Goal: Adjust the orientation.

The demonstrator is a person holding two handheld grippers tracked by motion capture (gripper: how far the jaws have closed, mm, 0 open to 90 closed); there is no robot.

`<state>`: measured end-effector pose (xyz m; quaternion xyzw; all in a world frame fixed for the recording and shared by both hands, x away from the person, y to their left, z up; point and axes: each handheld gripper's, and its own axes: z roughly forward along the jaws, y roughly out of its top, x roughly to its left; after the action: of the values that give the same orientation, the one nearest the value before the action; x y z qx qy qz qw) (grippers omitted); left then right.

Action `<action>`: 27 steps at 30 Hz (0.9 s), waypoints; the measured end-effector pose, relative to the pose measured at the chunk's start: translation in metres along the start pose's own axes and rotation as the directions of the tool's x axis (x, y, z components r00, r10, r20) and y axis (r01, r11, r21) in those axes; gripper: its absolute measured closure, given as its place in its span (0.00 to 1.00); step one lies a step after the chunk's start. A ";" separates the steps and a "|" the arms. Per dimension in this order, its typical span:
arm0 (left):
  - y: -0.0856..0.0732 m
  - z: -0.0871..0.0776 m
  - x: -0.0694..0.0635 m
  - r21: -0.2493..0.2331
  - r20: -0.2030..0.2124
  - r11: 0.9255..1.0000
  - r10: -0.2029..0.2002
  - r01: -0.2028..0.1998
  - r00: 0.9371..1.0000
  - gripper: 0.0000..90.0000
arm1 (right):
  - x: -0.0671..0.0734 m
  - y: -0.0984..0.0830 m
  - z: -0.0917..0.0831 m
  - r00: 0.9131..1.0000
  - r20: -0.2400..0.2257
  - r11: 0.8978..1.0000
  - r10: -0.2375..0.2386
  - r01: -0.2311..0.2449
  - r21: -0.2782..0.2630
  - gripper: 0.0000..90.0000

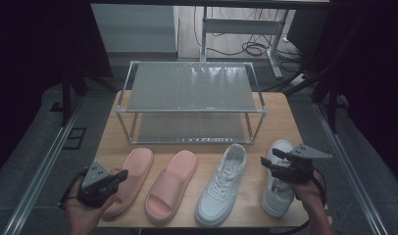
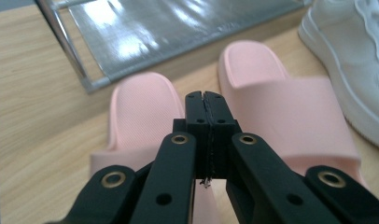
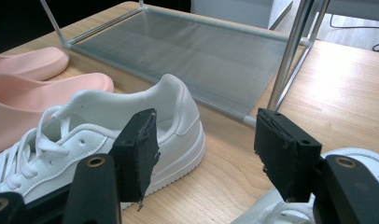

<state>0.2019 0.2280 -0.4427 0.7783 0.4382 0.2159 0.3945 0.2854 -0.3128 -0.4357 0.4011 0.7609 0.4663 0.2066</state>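
Note:
Two pink slides and two white sneakers lie in a row along the table's near edge. My left gripper hovers over the leftmost slide; in the left gripper view its jaws are pressed together with nothing between them, above the gap between that slide and its mate. My right gripper hangs over the rightmost sneaker. Its jaws stand wide apart and empty, with the heel of the other sneaker beyond them.
A two-tier metal shoe rack with mesh shelves stands at the back of the wooden table; its lower shelf lies just behind the shoes. Dark floor, rails and cables surround the table.

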 end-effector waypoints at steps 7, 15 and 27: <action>-0.009 0.006 -0.021 0.051 0.029 0.999 0.007 -0.009 1.000 1.00 | 0.003 0.000 0.001 1.000 -0.004 1.000 -0.008 0.008 0.008 0.44; -0.012 0.012 -0.023 0.076 0.008 0.997 0.017 -0.017 1.000 1.00 | 0.004 -0.002 0.002 1.000 -0.003 1.000 -0.008 0.008 0.018 0.44; -0.009 0.022 -0.011 0.136 0.010 0.990 -0.037 0.035 0.999 1.00 | 0.005 -0.003 0.005 1.000 -0.009 0.999 -0.007 0.007 0.034 0.44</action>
<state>0.2066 0.2115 -0.4633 0.7966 0.4634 0.1735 0.3472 0.2848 -0.3065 -0.4407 0.3998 0.7711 0.4542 0.1979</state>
